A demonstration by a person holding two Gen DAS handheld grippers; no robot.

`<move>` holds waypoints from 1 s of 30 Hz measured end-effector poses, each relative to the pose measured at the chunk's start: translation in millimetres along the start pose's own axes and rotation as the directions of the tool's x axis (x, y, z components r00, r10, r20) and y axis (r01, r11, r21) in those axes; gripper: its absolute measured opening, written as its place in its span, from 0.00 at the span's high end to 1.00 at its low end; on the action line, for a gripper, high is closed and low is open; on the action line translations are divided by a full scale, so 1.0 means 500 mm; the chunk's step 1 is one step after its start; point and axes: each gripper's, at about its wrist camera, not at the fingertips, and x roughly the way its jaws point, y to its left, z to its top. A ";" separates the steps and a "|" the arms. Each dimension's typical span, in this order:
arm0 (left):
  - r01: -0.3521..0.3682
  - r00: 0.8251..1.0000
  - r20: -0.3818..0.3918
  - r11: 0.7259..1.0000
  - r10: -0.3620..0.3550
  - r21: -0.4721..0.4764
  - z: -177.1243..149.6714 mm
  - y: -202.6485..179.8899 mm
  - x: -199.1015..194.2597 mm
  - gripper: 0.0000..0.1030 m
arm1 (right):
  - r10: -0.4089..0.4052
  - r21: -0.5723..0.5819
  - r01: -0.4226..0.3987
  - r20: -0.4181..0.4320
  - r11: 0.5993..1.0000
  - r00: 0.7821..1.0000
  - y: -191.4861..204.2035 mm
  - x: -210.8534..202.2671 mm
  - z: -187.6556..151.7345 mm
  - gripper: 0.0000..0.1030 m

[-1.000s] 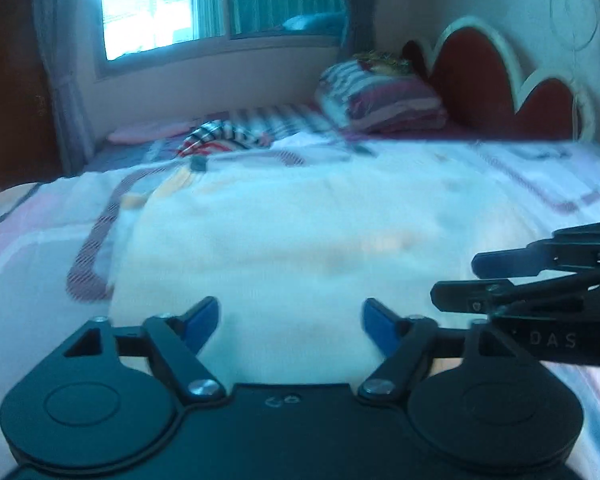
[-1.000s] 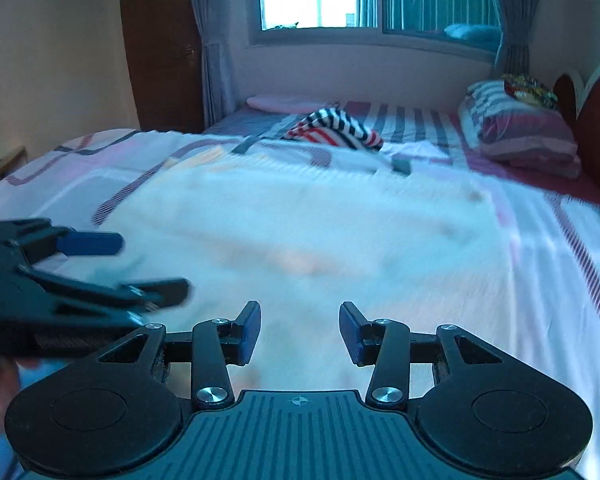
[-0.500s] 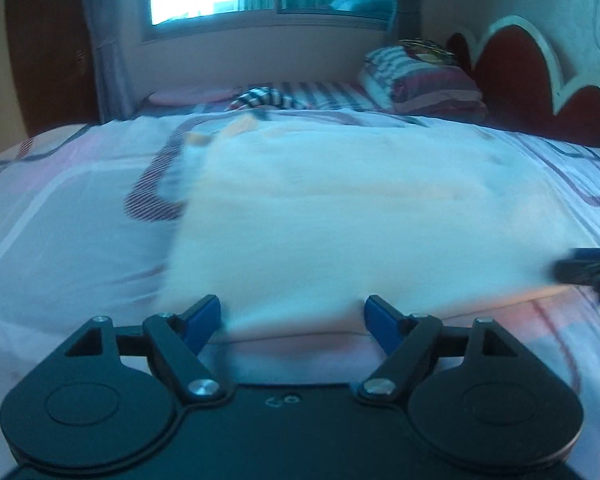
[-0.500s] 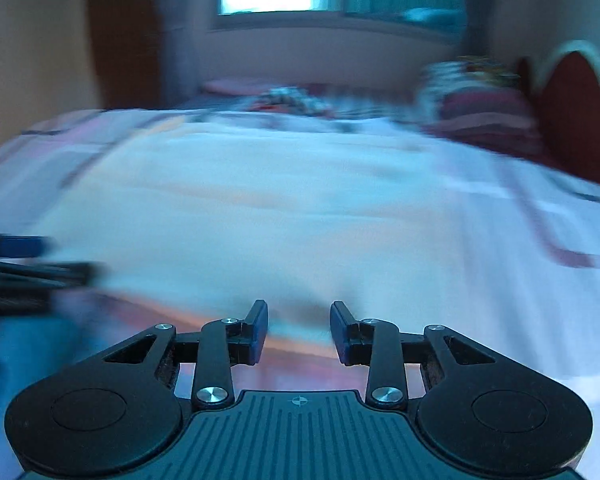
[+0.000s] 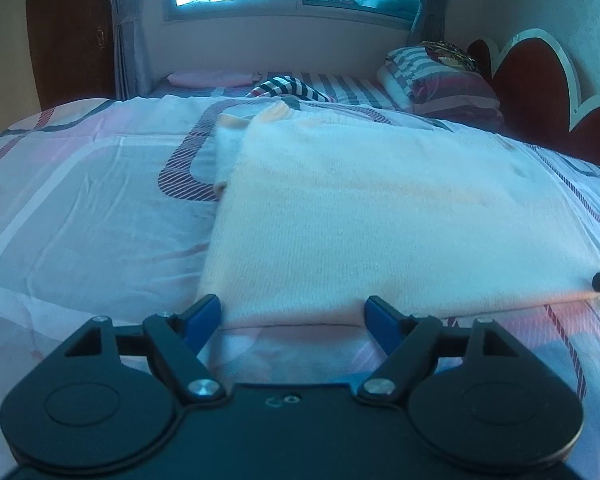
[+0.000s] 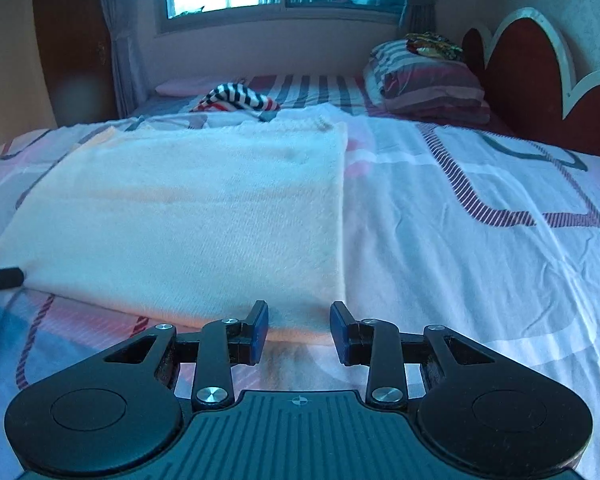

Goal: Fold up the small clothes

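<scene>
The white garment [image 5: 380,216] lies flat near the bed's [image 5: 80,208] front edge, so the widely open left tool [image 5: 294,318] and narrower, empty right tool [image 6: 299,326] face its near corners for folding.

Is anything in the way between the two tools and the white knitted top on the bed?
Nothing visible is. The white top lies flat on the bedsheet. The left tool and the right tool are both open at its near edge, with only bare sheet before them.
</scene>
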 end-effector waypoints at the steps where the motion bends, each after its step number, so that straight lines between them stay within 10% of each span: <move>1: 0.000 1.000 -0.001 1.000 0.000 0.005 -0.001 0.000 0.001 0.23 | -0.003 -0.001 0.003 -0.009 1.000 1.000 0.001 0.005 -0.001 0.67; 30: -0.075 0.997 -0.024 0.994 0.073 -0.085 0.009 0.063 0.013 0.21 | -0.012 0.009 0.012 -0.017 1.000 1.000 -0.007 0.025 -0.004 0.67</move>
